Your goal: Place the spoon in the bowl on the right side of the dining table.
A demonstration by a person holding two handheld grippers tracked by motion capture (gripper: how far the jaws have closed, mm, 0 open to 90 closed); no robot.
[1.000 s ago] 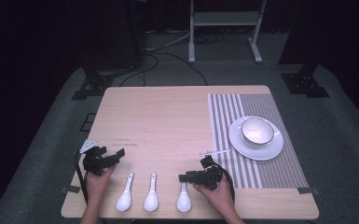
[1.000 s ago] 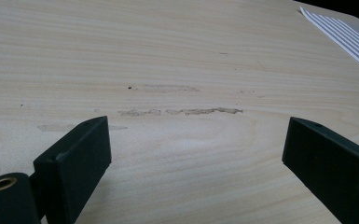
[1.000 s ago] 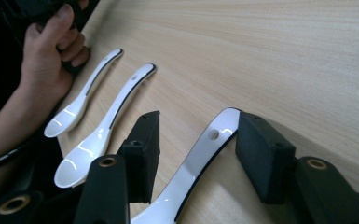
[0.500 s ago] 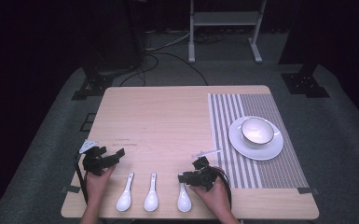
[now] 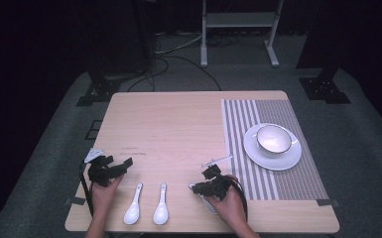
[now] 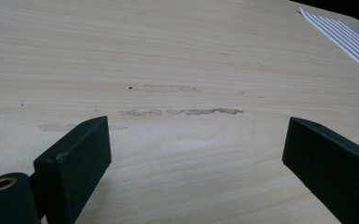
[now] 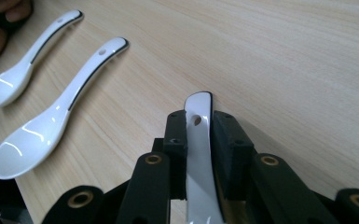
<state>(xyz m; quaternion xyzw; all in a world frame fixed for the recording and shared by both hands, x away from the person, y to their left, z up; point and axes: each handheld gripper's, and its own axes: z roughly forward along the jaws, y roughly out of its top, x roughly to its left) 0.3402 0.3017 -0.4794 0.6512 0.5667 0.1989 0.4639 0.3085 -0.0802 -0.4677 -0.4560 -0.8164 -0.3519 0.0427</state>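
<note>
Three white ceramic spoons lie along the table's near edge. My right gripper [image 5: 199, 188] is shut on the handle of the rightmost spoon [image 7: 198, 105]. Its jaws have just been closing, and the pads now press the handle from both sides [image 7: 199, 128]. That spoon's bowl is hidden under the hand. The middle spoon [image 5: 160, 208] [image 7: 51, 126] and the left spoon [image 5: 132, 210] [image 7: 9, 79] lie free. My left gripper [image 5: 120, 163] [image 6: 196, 154] rests low over bare wood at the table's left, open, with nothing between its jaws.
A white bowl [image 5: 273, 138] sits on a white saucer [image 5: 258, 153] on a striped placemat [image 5: 238, 129] at the right. The wooden table [image 5: 178, 124] stands on grey carpet, with stand legs and cables behind it.
My right gripper has edged slightly left over the rightmost spoon and its jaws have narrowed onto the handle. The left gripper and the other two spoons have not moved.
</note>
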